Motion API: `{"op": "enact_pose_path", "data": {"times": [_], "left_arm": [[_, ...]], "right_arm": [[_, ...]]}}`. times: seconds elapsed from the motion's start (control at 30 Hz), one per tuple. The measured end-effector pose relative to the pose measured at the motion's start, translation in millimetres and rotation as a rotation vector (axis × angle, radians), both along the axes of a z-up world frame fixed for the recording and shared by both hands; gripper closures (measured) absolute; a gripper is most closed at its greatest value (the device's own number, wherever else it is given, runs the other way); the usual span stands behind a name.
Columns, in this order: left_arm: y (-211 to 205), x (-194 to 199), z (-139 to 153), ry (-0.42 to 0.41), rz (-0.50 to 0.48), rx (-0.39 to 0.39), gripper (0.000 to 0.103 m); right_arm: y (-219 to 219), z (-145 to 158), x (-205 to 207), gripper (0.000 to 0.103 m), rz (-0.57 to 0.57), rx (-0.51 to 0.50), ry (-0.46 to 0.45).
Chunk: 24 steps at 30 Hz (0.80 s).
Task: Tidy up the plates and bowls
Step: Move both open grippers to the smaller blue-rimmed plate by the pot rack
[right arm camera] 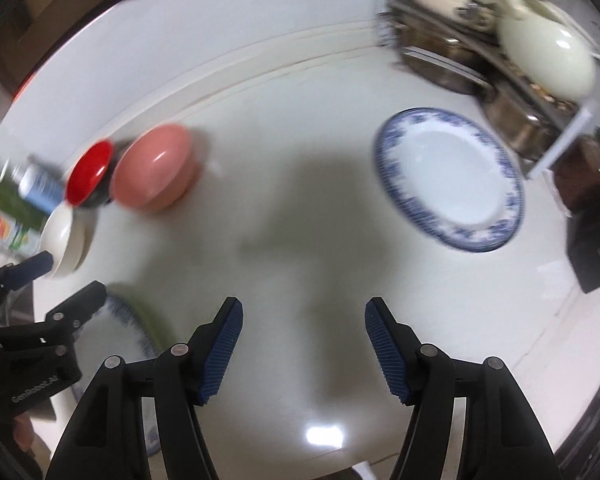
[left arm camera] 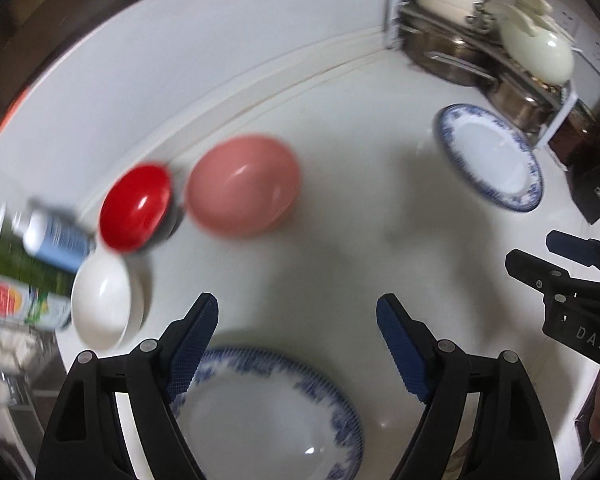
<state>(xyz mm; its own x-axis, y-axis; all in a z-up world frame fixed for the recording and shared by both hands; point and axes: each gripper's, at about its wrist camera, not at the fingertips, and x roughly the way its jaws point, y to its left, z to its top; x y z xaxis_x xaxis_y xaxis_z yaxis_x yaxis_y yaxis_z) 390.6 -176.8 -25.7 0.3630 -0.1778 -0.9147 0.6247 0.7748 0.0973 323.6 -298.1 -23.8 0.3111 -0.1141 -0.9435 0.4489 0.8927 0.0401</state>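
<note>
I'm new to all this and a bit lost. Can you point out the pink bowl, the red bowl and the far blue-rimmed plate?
pink bowl (left arm camera: 242,192): left wrist view, inside of the bowl.
red bowl (left arm camera: 134,210): left wrist view, red inside.
blue-rimmed plate (right arm camera: 448,178): right wrist view, white centre.

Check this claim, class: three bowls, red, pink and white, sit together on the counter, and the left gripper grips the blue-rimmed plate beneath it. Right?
Not quite. The left gripper holds nothing: in the left wrist view its jaws stand open above the blue-rimmed plate. The red bowl, pink bowl and white bowl do sit together.
</note>
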Motion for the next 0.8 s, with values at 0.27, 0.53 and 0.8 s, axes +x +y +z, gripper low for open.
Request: {"op": "enact_pose_path", "data": {"times": [0.27, 0.53, 0.8], "left_arm": [[-73.8, 9.2, 18.5, -0.065, -0.135, -0.010, 0.021], [-134.6, 24.0, 15.6, -0.052, -0.240, -0.005, 0.022], [-193.1, 46.4, -2.4, 0.021, -0.307, -0.022, 0.022]], "right_arm": [[-60.4, 19.1, -7.9, 0.038, -0.146, -0.039, -0.057], [-120.5, 28.4, -17.1, 0.038, -0.293, -0.071, -0.085], [-171.2, 17.4, -18.0, 0.038, -0.390, -0.044, -0.088]]}}
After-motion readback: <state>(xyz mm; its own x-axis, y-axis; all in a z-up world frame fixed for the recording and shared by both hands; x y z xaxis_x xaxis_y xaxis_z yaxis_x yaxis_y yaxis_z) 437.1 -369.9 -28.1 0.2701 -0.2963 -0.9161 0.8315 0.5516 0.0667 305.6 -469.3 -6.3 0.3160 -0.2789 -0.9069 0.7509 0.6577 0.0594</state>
